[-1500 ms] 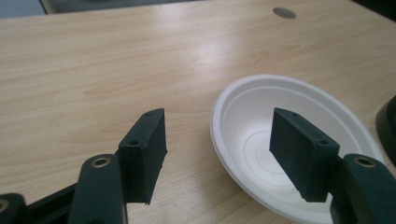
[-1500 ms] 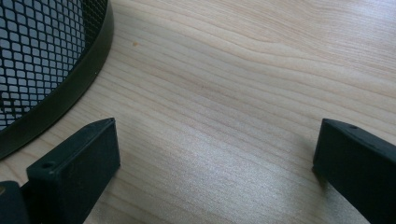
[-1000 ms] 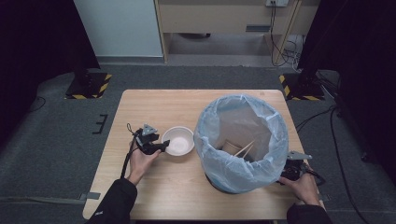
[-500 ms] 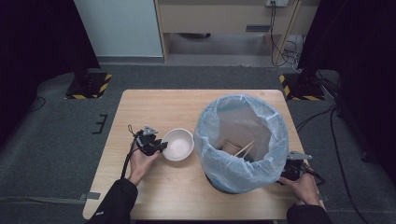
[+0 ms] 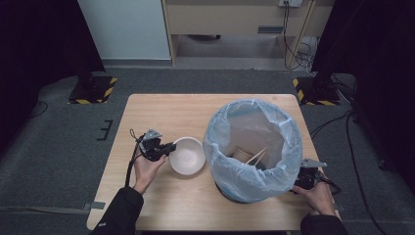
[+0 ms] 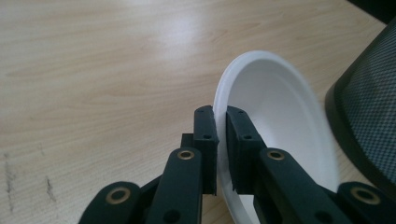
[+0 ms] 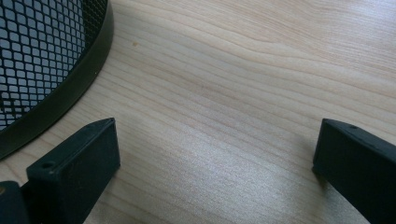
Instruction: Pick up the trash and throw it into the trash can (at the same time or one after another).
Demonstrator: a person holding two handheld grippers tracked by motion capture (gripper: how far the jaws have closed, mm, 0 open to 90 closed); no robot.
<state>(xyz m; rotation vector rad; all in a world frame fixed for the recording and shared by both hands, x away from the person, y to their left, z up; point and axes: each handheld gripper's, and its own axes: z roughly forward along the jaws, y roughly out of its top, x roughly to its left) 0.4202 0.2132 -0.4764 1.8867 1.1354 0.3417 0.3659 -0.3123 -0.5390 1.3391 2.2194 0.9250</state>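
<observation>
One plain white bowl [image 6: 280, 116], tilted

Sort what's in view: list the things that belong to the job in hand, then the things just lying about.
In the job:
- white bowl, its rim pinched by the left gripper
- lined mesh bin beside it

Lying about:
- chopsticks and paper cup, already in the bin
- right gripper, jaws apart over bare table

Dim surroundings, soft glare, jaws blurred
</observation>
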